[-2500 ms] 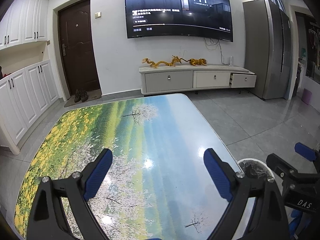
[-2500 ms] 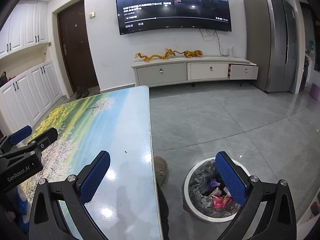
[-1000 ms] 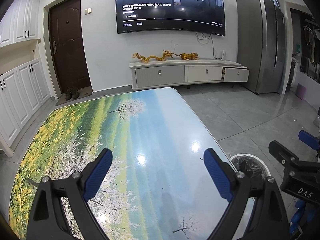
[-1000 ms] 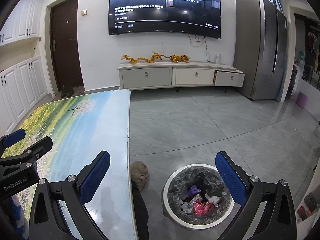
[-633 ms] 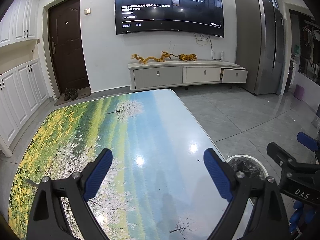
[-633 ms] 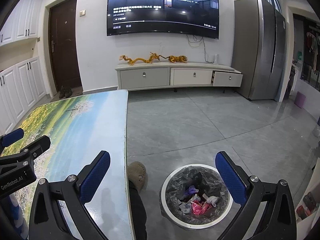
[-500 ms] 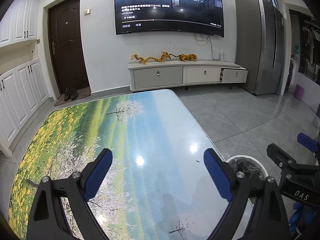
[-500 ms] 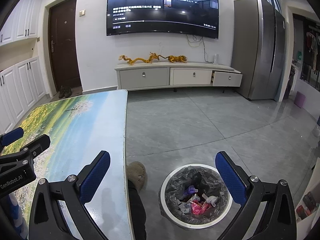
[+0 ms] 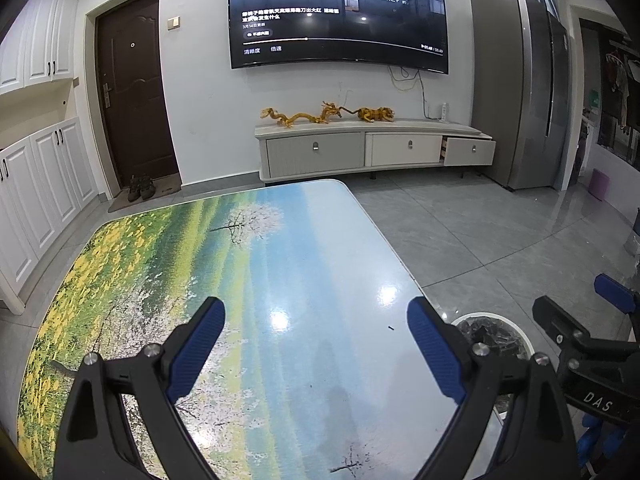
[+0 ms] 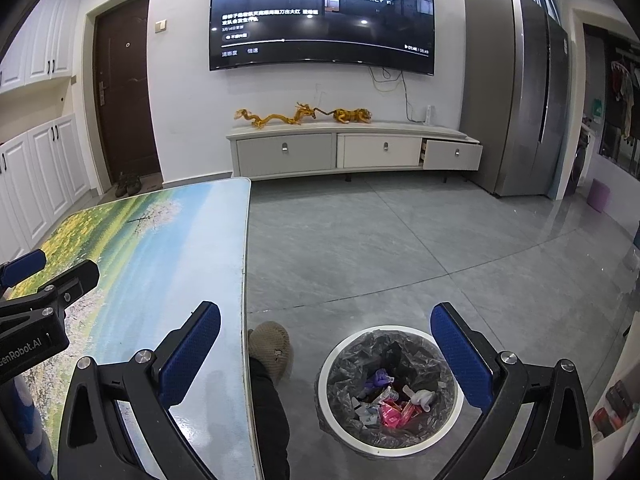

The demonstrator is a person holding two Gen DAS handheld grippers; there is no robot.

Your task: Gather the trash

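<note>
Your left gripper (image 9: pixel 316 352) hangs over the glossy worktop (image 9: pixel 256 280), its ribbed blue pads spread wide with nothing between them. Your right gripper (image 10: pixel 326 354) is equally wide and empty, straddling the worktop's pale edge at lower left of its frame. Low and right of centre there, the round white-rimmed bin (image 10: pixel 390 390), lined with crinkled grey plastic, stands on the polished grey floor tiles (image 10: pixel 400 248); crumpled wrappers (image 10: pixel 390 402), pink, white and perhaps purple, lie inside.
</note>
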